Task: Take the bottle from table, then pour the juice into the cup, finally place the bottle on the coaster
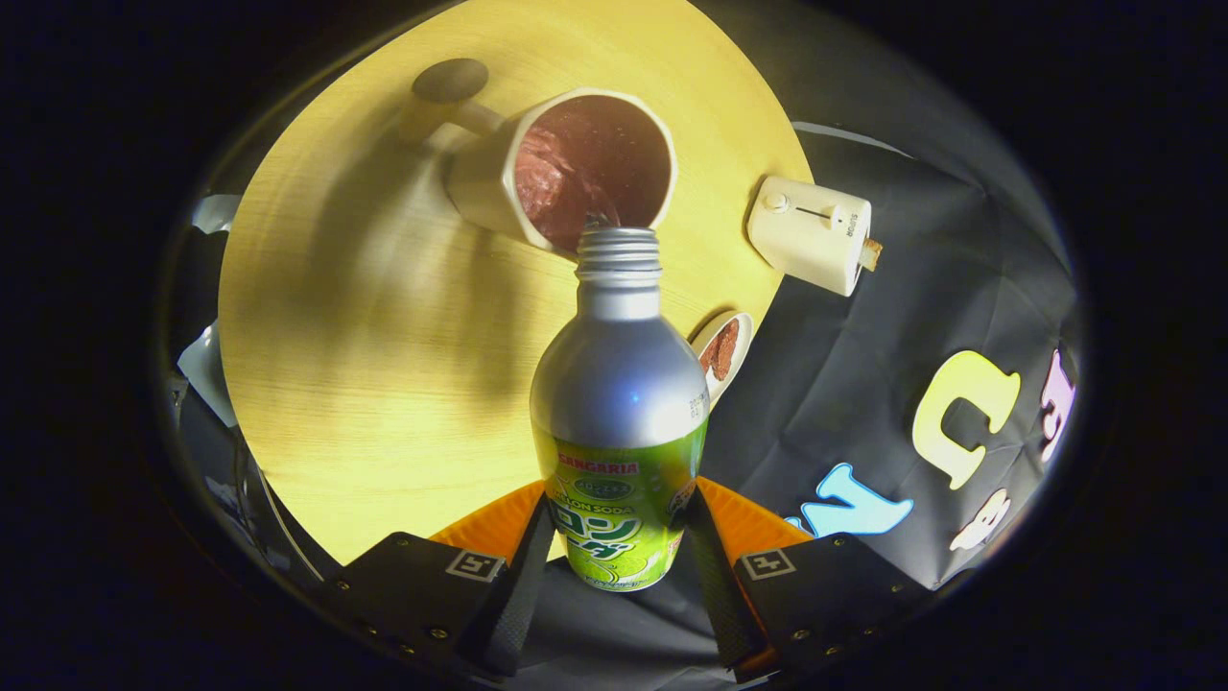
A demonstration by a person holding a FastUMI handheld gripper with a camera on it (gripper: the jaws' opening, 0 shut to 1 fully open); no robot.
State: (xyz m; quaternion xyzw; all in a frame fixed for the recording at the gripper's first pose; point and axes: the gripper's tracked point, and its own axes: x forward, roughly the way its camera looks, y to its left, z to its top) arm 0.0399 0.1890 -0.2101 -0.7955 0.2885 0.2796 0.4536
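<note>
While my tongs (614, 537) clamp the silver-and-green metal bottle (619, 403), its open mouth tips over the cream ceramic cup (480, 187) holding dark juice (590, 168).

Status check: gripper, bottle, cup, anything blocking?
Gripper shut on silver-and-green aluminium bottle, tilted, mouth over cream ceramic cup. Dark red juice in cup. Round dark coaster beyond cup, bare. Nothing blocking.

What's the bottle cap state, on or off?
Off. The bottle, clamped between both fingers of the gripper, has bare neck threads at an open mouth over the cup of dark liquid.
</note>
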